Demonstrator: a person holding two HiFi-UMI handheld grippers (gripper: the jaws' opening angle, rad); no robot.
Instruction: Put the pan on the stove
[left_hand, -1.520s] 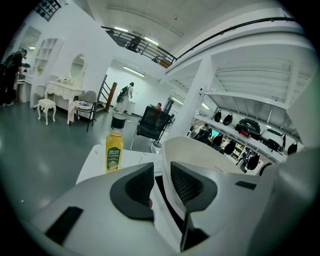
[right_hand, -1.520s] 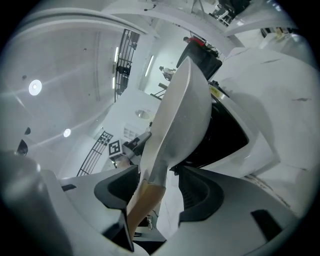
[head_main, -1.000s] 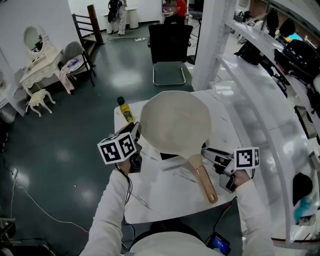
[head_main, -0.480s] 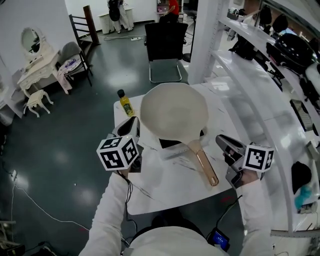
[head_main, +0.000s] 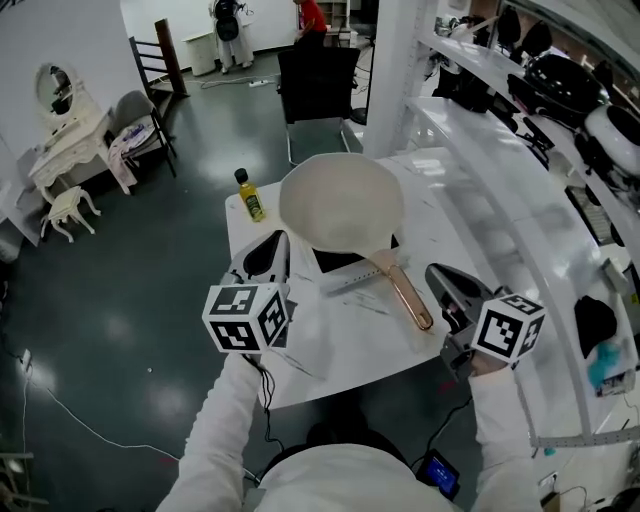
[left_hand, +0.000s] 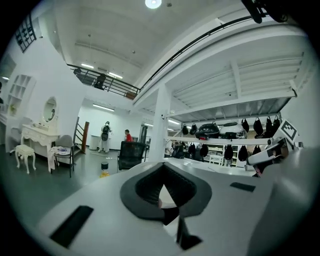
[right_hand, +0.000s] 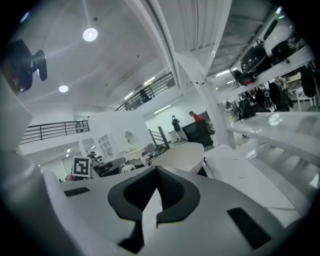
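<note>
HEAD VIEW
pan (head_main: 342, 203): cream, round, on the white table (head_main: 330, 350) far half; it sits over a dark flat stove (head_main: 338, 262) whose near edge shows under the rim.
pan handle: copper-coloured, runs toward the person and to the right; its end is free, nothing on it.
left gripper (head_main: 270, 250): near table's left edge, tips aimed at pan's left side, close to it but apart; jaws together, nothing btwn them.
right gripper (head_main: 438, 276): just right of the handle end, apart from it; jaws together, empty.
bottle (head_main: 250, 196): yellow w/ dark cap, upright at table's far left corner, left of pan.
chair (head_main: 315, 85): black, on the floor beyond the table.
shelves (head_main: 500, 170): white, along the right side, w/ dark items on them.

LEFT GRIPPER VIEW
left gripper (left_hand: 165, 197): dark pads meet at the tips, closed on nothing.
right gripper (left_hand: 270, 152): seen at right edge, its marker cube above it.
bottle (left_hand: 104, 170): small, left of the jaws, far off.
chair (left_hand: 131, 154): behind the bottle.

RIGHT GRIPPER VIEW
right gripper (right_hand: 155, 200): pads closed together, nothing clamped.
pan (right_hand: 182, 155): cream bowl shape just above the jaws, ahead of them, not touching.
marker cube (right_hand: 81, 166): the left gripper's, at left.
</note>
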